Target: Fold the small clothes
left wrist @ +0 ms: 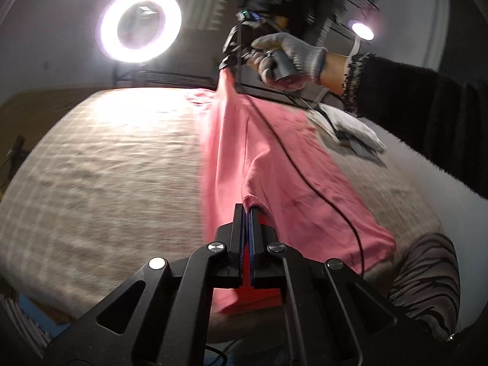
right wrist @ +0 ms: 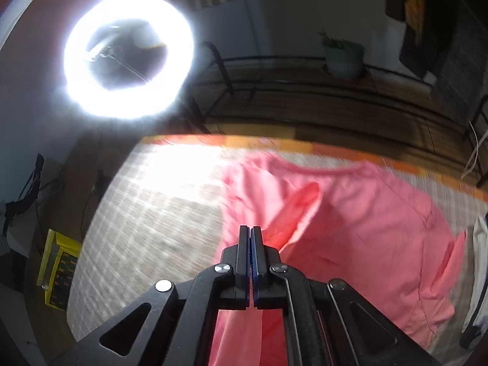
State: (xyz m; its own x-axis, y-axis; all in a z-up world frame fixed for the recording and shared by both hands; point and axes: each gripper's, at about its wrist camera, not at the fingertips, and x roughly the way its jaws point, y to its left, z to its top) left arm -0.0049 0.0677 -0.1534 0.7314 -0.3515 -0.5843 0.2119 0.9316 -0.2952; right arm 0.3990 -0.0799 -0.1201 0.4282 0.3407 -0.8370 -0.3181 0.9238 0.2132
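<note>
**Pink shirt stretched between two closed grippers**

Cloth hung taut between the two tools. The left gripper (left wrist: 247,210) had its fingers pressed together on a hemmed corner of the pink shirt (left wrist: 274,158), with fabric bunched right at the tips and more of it trailing down beneath the black linkage. Across the table, the right gripper (left wrist: 227,61) pinched the far end of the same raised fold, held by a gloved hand (left wrist: 289,58); from its own camera the right gripper (right wrist: 250,231) showed fingers shut tight, pink cloth draping beneath them.

The lifted edge ran as a ridge from one gripper to the other, while the rest of the shirt (right wrist: 366,228) lay spread on the woven tablecloth (left wrist: 106,167). Its neckline sat near the far orange border (right wrist: 274,145) of the table. A thin black cable (left wrist: 305,167) crossed over the fabric.

To the left of the shirt the tablecloth lay bare in a broad stretch, brightly lit by the ring light (left wrist: 140,24) standing beyond the far edge. On the other side, a folded white cloth (left wrist: 347,128) rested just beside the shirt's edge, and a striped garment (left wrist: 427,289) lay at the near corner. A yellow box (right wrist: 58,271) stood on the floor well apart from the table.
</note>
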